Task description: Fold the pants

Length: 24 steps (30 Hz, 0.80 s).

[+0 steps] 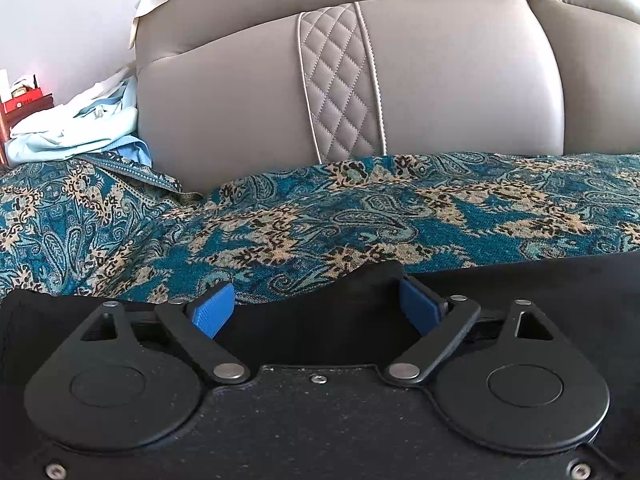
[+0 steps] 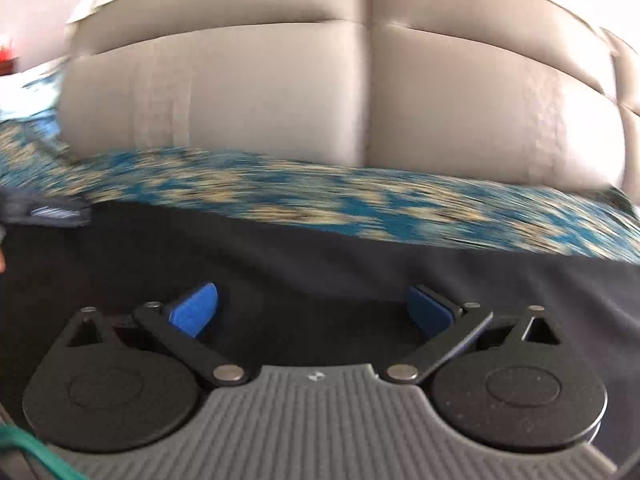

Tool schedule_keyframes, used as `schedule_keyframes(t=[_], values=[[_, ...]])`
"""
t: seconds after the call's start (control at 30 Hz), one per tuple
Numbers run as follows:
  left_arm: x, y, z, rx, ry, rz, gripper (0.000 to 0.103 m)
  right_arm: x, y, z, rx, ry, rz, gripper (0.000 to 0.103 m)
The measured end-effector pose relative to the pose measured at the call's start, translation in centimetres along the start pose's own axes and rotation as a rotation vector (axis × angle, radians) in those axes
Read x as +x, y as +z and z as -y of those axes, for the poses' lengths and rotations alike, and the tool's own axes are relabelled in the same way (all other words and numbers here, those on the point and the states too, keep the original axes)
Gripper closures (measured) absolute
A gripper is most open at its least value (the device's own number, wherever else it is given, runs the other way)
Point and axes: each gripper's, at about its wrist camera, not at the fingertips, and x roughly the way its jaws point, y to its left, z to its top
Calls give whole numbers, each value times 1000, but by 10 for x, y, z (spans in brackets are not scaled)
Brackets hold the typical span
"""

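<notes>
Both the left gripper (image 1: 316, 312) and right gripper (image 2: 314, 312) have jaws wide apart over the black pants (image 2: 320, 248), probably letting go so the fold rests on the patterned sofa cover (image 1: 280, 216).

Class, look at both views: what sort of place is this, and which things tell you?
Probably a home living room. A padded beige sofa back rises behind a seat draped in a teal paisley throw, with loose clothes heaped at one end and black pants spread out.
</notes>
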Motion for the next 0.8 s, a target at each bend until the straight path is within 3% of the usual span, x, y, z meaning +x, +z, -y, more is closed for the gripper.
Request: schedule_keyframes(t=[0.27, 0.5, 0.73, 0.8], values=[[2, 1, -4, -32, -9, -13, 9, 5, -1, 110, 125, -240, -21, 0], [5, 2, -7, -59, -22, -23, 6, 6, -3, 203, 249, -342, -37, 0], [6, 3, -7, -70, -25, -27, 5, 6, -6, 261, 300, -412, -43, 0], [6, 3, -8, -75, -26, -29, 4, 7, -7, 268, 286, -493, -47, 0]])
